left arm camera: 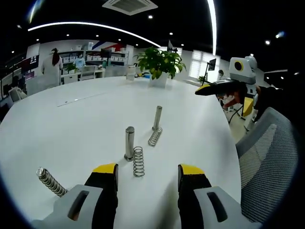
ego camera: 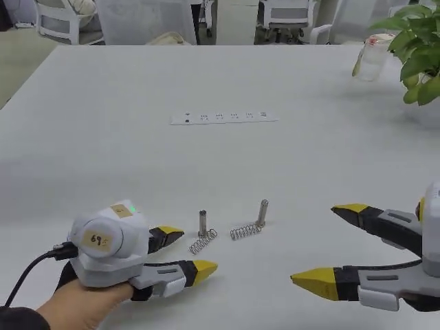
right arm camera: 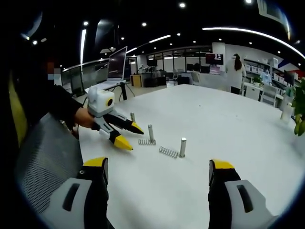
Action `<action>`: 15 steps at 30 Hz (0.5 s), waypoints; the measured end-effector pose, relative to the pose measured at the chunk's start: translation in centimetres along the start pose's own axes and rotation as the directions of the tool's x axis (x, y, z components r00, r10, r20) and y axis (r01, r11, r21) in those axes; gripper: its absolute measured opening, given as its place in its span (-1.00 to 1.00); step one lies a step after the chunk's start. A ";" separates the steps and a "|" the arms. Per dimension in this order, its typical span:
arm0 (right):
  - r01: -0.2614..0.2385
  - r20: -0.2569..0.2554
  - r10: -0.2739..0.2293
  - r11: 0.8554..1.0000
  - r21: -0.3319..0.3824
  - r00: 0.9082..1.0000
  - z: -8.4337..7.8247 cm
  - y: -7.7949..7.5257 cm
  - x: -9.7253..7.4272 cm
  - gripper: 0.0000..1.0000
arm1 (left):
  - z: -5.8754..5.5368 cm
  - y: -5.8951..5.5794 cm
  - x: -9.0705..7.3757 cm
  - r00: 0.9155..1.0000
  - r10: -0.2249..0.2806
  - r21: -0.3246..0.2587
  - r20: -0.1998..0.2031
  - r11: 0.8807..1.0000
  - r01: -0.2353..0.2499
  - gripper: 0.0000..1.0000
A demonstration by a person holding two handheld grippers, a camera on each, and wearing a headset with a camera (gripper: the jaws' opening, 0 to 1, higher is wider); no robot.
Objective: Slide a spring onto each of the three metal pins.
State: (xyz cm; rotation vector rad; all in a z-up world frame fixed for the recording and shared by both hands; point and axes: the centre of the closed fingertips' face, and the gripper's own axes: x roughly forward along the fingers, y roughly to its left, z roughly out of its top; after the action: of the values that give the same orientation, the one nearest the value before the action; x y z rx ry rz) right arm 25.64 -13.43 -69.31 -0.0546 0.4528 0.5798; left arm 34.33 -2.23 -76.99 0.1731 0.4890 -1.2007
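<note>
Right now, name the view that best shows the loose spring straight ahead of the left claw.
The left gripper view: the spring lies close before the open left claw, coils distinct, beside a pin. The head view shows it smaller, from above; the right gripper view shows it far off and tiny.

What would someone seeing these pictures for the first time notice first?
Two metal pins standing upright on the white table: the left-hand pin and right-hand pin. A loose spring lies at each foot, the first spring and second spring, neither slid on. The left tool and right tool flank them, both open.
</note>
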 end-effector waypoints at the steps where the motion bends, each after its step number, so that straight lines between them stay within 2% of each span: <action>1: 0.001 -0.001 -0.001 1.000 -0.001 1.000 0.0 0.0 0.0 0.72 | -0.1 0.1 0.1 1.000 0.004 0.002 -0.004 1.000 -0.004 -0.12; 15: 0.011 -0.001 -0.011 1.000 0.009 1.000 -0.2 -0.4 -0.2 0.70 | -0.7 0.5 1.0 1.000 0.029 -0.004 -0.006 1.000 -0.029 -0.44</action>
State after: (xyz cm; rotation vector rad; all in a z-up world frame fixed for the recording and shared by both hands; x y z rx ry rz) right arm 25.61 -13.89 -69.42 -0.0489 0.4555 0.5669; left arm 34.93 -2.65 -78.10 0.1800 0.4929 -1.1708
